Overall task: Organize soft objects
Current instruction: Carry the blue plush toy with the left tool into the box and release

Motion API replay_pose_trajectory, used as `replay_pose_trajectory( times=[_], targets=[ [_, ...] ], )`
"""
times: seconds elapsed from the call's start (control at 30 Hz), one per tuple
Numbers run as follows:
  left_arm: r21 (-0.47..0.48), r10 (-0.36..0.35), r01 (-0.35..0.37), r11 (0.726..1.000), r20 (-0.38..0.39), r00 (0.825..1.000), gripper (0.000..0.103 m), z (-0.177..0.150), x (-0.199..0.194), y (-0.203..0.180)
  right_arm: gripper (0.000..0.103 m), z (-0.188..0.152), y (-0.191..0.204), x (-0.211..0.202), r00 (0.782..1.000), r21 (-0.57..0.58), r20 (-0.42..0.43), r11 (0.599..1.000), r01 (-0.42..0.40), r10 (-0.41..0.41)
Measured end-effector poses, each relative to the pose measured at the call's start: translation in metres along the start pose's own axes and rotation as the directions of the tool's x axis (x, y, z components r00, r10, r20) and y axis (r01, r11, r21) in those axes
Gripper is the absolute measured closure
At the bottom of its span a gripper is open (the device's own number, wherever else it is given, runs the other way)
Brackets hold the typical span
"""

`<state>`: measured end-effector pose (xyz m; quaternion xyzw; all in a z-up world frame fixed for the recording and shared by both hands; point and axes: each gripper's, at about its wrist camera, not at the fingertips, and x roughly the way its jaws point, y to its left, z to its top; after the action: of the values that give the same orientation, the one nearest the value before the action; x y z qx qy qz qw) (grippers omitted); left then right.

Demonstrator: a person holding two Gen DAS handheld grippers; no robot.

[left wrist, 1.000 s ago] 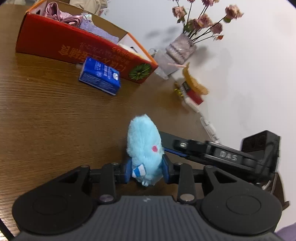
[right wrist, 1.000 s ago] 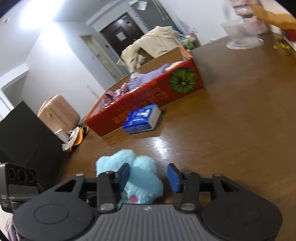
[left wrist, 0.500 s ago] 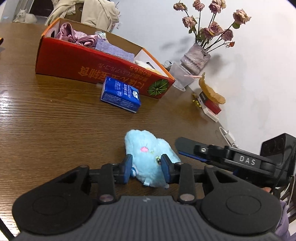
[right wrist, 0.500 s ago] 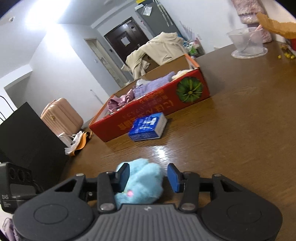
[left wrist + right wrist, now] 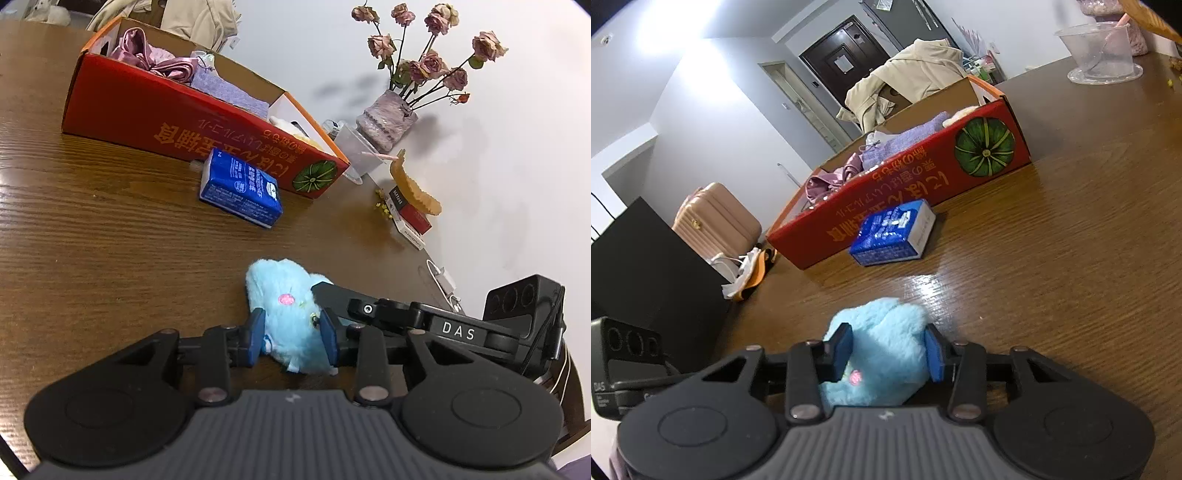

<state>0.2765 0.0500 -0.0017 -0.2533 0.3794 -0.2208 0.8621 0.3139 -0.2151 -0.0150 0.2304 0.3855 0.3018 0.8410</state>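
Observation:
A fluffy light-blue plush toy [image 5: 284, 291] [image 5: 882, 328] lies on the brown wooden table [image 5: 92, 258]. My left gripper [image 5: 291, 334] is shut on its near end, blue pads sunk into the fur. From the right, my right gripper [image 5: 888, 349] is closing on the same toy, which fills the gap between its pads; one of its fingers [image 5: 332, 293] lies against the toy in the left wrist view. Beyond stands an open red cardboard box [image 5: 147, 110] [image 5: 886, 206] holding pink satin and purple cloth. A blue tissue pack [image 5: 240, 188] [image 5: 890, 232] lies in front of it.
By the wall at the table's far right stand a vase of dried roses [image 5: 386, 122], a clear plastic cup [image 5: 358, 158] [image 5: 1100, 51] and small red and white boxes [image 5: 406, 218]. A black cabinet [image 5: 646, 266], a pink suitcase [image 5: 713, 225] and a draped coat [image 5: 908, 74] stand beyond the table.
The plush toy has tipped from upright to lying over between the left pads. The right gripper's pads have narrowed onto it. Both views have swung, so the red box shows more fully.

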Motion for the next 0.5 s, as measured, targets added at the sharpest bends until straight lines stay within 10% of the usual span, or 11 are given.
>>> replay_pose_trajectory(
  times=[0.5],
  targets=[
    [0.140, 0.017, -0.038, 0.989, 0.148, 0.989, 0.070, 0.161, 0.018, -0.007, 0.070, 0.152, 0.051, 0.046, 0.985, -0.232, 0.173, 0.972, 0.035, 0.006]
  ],
)
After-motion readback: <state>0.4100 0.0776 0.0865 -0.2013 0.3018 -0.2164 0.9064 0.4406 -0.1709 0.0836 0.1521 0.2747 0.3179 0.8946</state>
